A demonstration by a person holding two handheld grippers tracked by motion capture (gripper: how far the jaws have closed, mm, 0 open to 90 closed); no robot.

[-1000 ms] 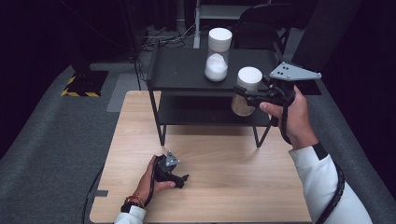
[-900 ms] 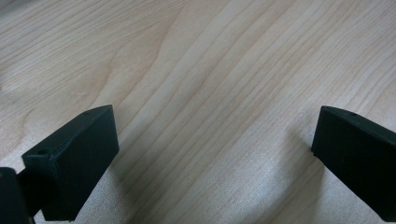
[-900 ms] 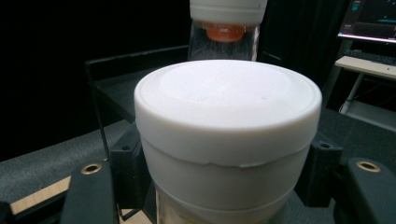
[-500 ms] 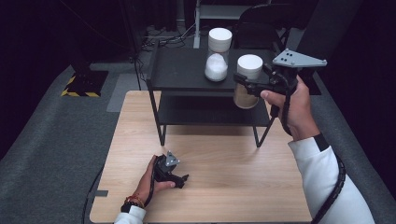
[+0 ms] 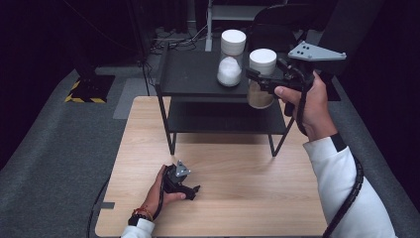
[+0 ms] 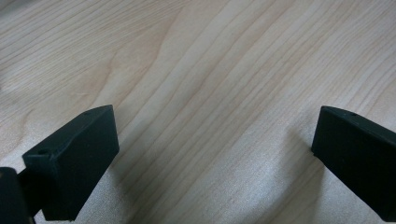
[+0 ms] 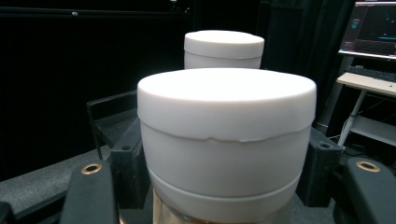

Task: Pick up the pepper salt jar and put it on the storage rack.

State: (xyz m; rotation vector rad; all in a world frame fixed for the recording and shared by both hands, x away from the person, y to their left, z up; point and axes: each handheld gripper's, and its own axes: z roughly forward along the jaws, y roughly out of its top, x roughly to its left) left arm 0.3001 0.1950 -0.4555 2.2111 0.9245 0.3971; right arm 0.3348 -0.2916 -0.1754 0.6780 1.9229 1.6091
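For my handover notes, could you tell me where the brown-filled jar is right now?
In the high view the brown-filled jar is held in the right gripper at the black shelf's right front edge, right of the white-filled jar.

place: probably lab | cues: black curtains (image 5: 59, 29), floor cables (image 5: 173, 39), monitor (image 7: 373, 28)

The claw (image 7: 226, 186) grips a white-lidded jar (image 7: 226, 140).

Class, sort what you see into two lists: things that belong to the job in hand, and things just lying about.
In the job:
right gripper, shut on the brown-filled jar
black shelf
white-filled jar

Lying about:
left gripper, open, on the wooden table
striped floor marking
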